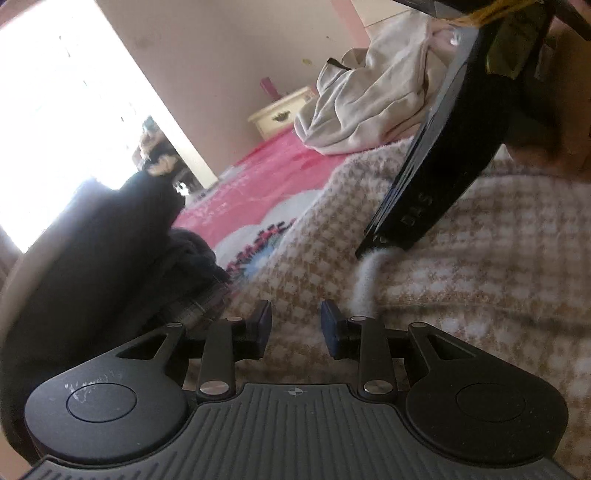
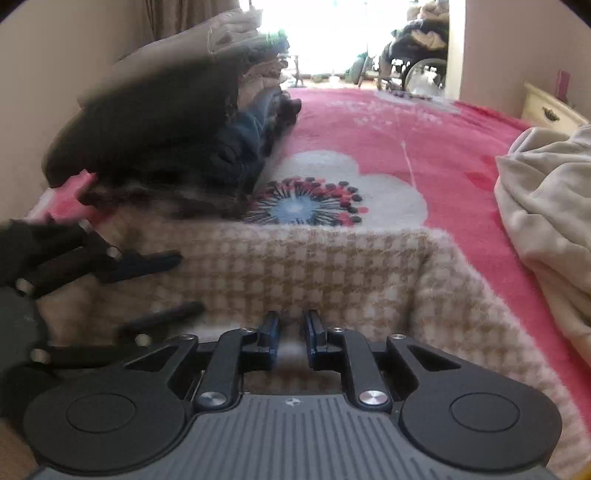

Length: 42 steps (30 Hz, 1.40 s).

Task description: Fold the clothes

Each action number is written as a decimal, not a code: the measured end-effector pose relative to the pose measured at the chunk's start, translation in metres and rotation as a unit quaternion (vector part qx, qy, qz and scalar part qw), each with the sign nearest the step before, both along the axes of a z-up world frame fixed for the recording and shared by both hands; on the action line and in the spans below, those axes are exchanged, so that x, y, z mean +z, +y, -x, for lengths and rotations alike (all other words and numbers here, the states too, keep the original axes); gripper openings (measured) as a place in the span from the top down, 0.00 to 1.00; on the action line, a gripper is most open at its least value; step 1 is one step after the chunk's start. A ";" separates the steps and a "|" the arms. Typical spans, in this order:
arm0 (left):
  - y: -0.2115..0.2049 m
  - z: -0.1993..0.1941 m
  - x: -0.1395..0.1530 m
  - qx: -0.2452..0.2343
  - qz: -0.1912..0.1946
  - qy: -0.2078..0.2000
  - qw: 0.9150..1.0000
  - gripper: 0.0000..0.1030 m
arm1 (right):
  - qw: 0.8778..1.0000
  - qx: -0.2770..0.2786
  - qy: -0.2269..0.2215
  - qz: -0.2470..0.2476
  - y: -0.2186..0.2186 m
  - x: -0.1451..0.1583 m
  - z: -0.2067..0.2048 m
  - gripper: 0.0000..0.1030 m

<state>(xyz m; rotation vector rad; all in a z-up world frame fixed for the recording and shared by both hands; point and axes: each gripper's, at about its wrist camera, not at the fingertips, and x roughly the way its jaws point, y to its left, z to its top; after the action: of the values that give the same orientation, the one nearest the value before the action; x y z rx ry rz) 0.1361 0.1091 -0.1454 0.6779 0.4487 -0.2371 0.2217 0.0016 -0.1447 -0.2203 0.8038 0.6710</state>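
Checked garment [image 2: 295, 266] under both tools

We see strong daylight flooding in from a window [image 1: 55, 110], blown out to pure white in the left wrist view and again at the top of the right wrist view [image 2: 325, 33]. The folded pile of clothes [image 2: 166, 122] is smeared with motion blur, and the left claw [image 2: 155, 284] is soft too. The pink blanket [image 2: 406, 147] is evenly lit. Fisheye bending curves both frames, and dark vignetting cuts the corners.
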 end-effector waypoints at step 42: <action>0.074 0.278 0.096 0.265 0.371 0.216 0.863 0.12 | 0.979 -0.064 0.010 -0.193 -0.165 0.141 0.351 0.40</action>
<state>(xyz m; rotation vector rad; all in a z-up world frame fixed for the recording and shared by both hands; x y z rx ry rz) -0.1416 0.1831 -0.0489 -0.2849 0.8913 -0.0205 -0.1296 -0.1636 -0.0036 0.1891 0.6844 0.6943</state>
